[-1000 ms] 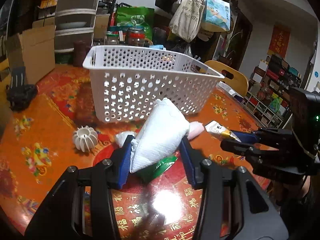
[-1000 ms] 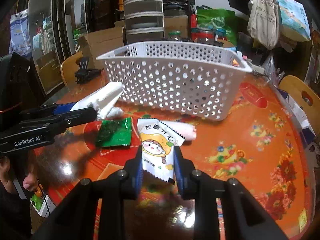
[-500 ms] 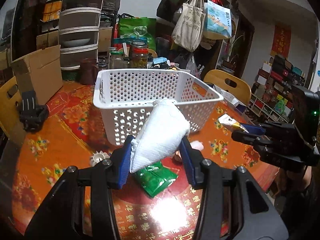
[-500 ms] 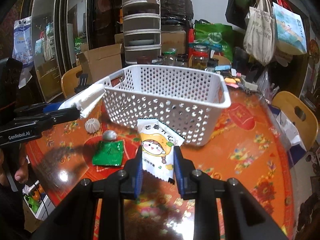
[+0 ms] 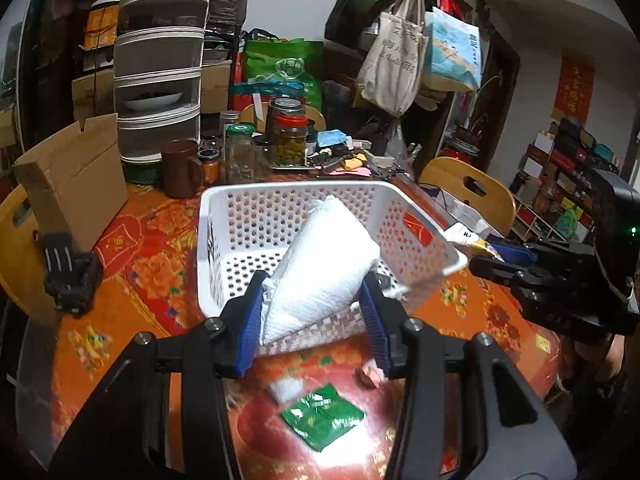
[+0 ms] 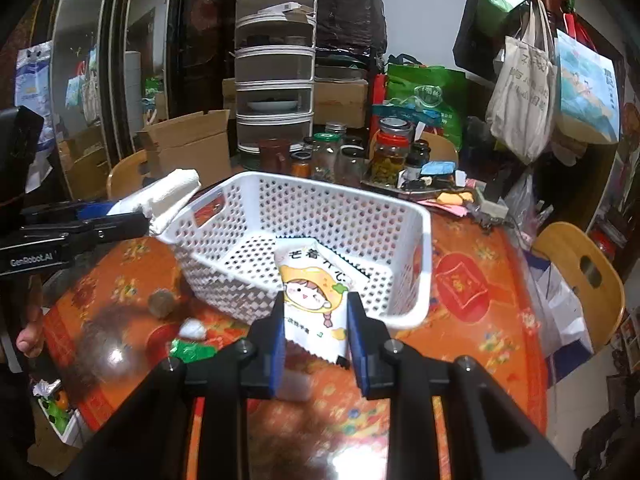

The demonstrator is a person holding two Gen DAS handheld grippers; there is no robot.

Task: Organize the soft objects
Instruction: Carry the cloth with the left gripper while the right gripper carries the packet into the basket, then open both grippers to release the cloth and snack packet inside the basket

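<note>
A white perforated basket (image 5: 224,216) (image 6: 416,216) stands empty on the orange table. My left gripper (image 5: 314,312) is shut on a white tissue pack (image 5: 324,268), raised in front of the basket's near wall. My right gripper (image 6: 316,324) is shut on a white snack packet with a cartoon girl (image 6: 314,288), lifted above the basket's near rim. In the right wrist view the tissue pack (image 6: 172,196) shows over the basket's left corner. A green packet (image 5: 322,416) (image 6: 192,350), a small white lump (image 5: 286,388) and a pink item (image 5: 370,376) lie on the table.
Jars (image 5: 290,140), a brown mug (image 5: 180,168) and a cardboard box (image 5: 76,180) crowd the table behind the basket. A round ribbed ball (image 6: 162,302) lies left of it. Wooden chairs (image 6: 580,276) stand around. A black clamp (image 5: 70,272) sits at the left edge.
Both grippers have risen with their packs, from table level in front of the basket to above its near rim. The basket's inside has come into sight. Grips are unchanged.
</note>
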